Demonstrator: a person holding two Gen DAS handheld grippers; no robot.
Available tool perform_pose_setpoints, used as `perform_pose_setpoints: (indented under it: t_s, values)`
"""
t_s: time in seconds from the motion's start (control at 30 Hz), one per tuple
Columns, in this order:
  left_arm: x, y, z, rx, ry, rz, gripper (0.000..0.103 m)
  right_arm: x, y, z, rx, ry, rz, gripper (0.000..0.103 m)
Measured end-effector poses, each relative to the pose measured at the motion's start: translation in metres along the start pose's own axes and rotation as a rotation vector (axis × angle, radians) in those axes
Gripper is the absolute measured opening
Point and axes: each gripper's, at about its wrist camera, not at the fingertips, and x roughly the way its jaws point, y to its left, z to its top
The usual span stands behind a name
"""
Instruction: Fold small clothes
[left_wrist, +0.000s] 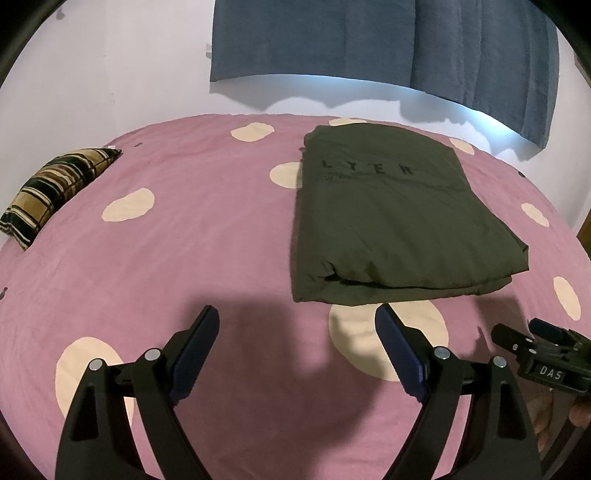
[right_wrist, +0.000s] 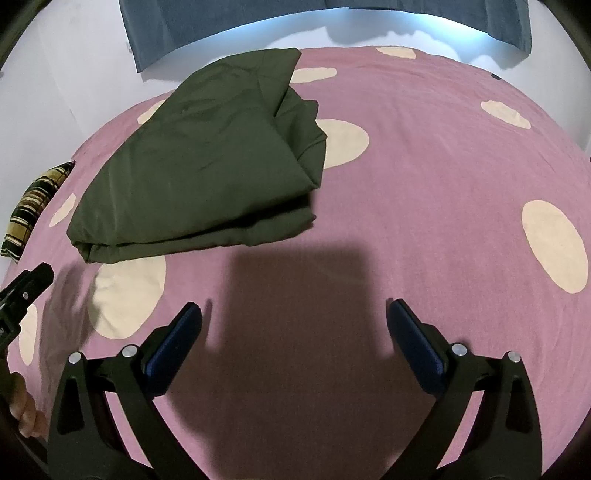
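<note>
A dark olive garment (left_wrist: 391, 218) lies folded into a thick rectangle on the pink bedsheet (left_wrist: 184, 258), with faint dark lettering on its top. In the right wrist view the same garment (right_wrist: 207, 166) lies ahead and to the left, its right edge bunched in loose layers. My left gripper (left_wrist: 297, 314) hovers open just short of the garment's near edge, nothing between its fingers. My right gripper (right_wrist: 293, 308) is open too, over bare sheet to the right of the garment's near corner. Each gripper shows at the edge of the other's view.
The pink sheet (right_wrist: 424, 184) has cream oval spots. A striped brown and black pillow (left_wrist: 55, 188) lies at the far left by the white wall. A blue curtain (left_wrist: 388, 44) hangs behind the bed. A person's hand (right_wrist: 26, 410) shows at the lower left.
</note>
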Motion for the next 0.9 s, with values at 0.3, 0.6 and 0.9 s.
perform_pose_setpoints:
  t_s: [0.3, 0.6, 0.9]
  values:
    - [-0.002, 0.0, -0.001, -0.004, -0.003, 0.001, 0.085, -0.001, 0.0, -0.001, 0.003, -0.001, 0.001, 0.101]
    - [-0.004, 0.001, 0.002, -0.005, -0.008, 0.004, 0.085, -0.02, 0.014, 0.0, -0.041, -0.099, -0.018, 0.101]
    - [-0.018, 0.005, 0.01, -0.047, -0.031, -0.013, 0.088, -0.039, 0.022, 0.007, -0.049, -0.143, 0.009, 0.101]
